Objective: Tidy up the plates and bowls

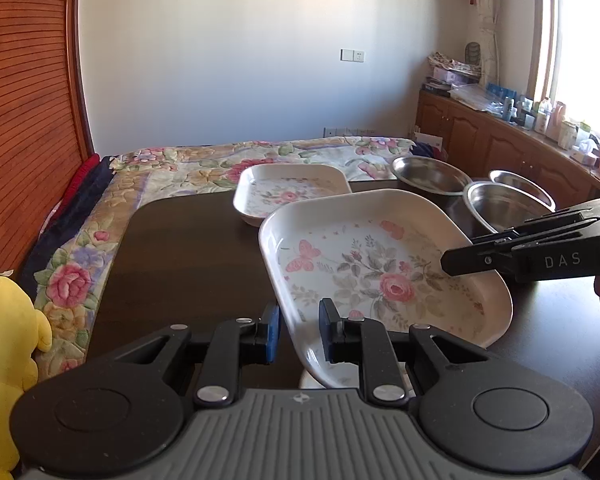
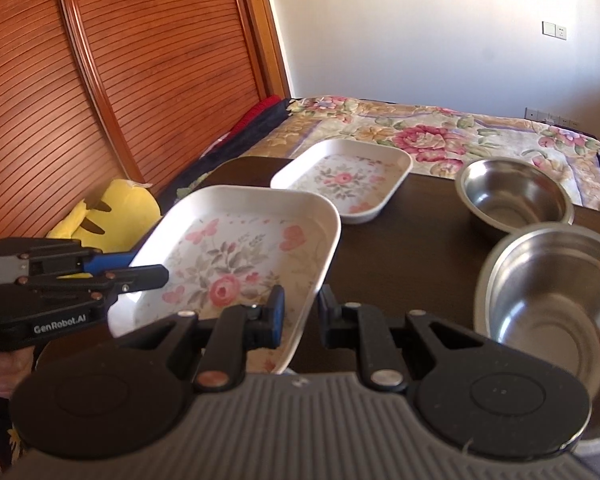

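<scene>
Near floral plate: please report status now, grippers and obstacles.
Left gripper and right gripper each clamp near floral plate, tilted above table. Far floral plate ahead. Steel bowls right, apart.

Both tools look alike. The left gripper (image 1: pixel 299 330) has a grey ribbed body, two round black discs, black link arms with silver rivets, and blue pads (image 1: pixel 272 332) on its fingers. The right gripper (image 2: pixel 301 316) is built the same; from the other side its black flank reads "DAS". The left one's side reads "GenRobot.AI". Bare skin of a hand (image 2: pixel 4 368) shows beneath it.
</scene>
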`<state>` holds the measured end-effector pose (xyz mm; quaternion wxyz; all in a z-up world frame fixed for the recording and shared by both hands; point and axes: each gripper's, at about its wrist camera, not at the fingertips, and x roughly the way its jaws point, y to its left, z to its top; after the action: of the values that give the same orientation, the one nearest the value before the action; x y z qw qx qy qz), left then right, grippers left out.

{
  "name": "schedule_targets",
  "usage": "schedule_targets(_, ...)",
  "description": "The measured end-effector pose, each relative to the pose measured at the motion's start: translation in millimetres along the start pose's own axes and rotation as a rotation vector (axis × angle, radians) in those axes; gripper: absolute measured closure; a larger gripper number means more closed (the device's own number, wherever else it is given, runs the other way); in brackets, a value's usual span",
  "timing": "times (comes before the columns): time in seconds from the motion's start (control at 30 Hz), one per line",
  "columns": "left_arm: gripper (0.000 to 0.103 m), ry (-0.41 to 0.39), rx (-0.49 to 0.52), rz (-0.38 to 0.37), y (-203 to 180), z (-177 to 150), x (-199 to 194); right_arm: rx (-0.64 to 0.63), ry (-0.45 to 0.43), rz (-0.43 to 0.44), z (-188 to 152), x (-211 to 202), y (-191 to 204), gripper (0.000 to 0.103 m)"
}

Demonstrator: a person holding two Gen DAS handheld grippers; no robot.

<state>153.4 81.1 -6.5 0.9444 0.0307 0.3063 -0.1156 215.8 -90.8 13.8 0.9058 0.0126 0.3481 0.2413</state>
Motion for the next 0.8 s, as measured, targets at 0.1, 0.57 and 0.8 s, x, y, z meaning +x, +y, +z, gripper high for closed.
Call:
schedule_targets(0.1, 0.081, 0.002, 0.005, -0.002, -6, -4, -5, 0.004, -0.005, -0.002, -6, -7, -1, 0.083)
schedule_targets(0.57, 0.081, -0.001, 0.006, -0.017, -25, -24, -28, 0.016, -0.014, -0.003, -31, -31, -1, 0.083)
schedule_targets(0.8, 0.081, 0.007, -0.003, -0.022, -27, -38, -34, 0.023, -0.011, 0.005, -42, -38, 2, 0.083)
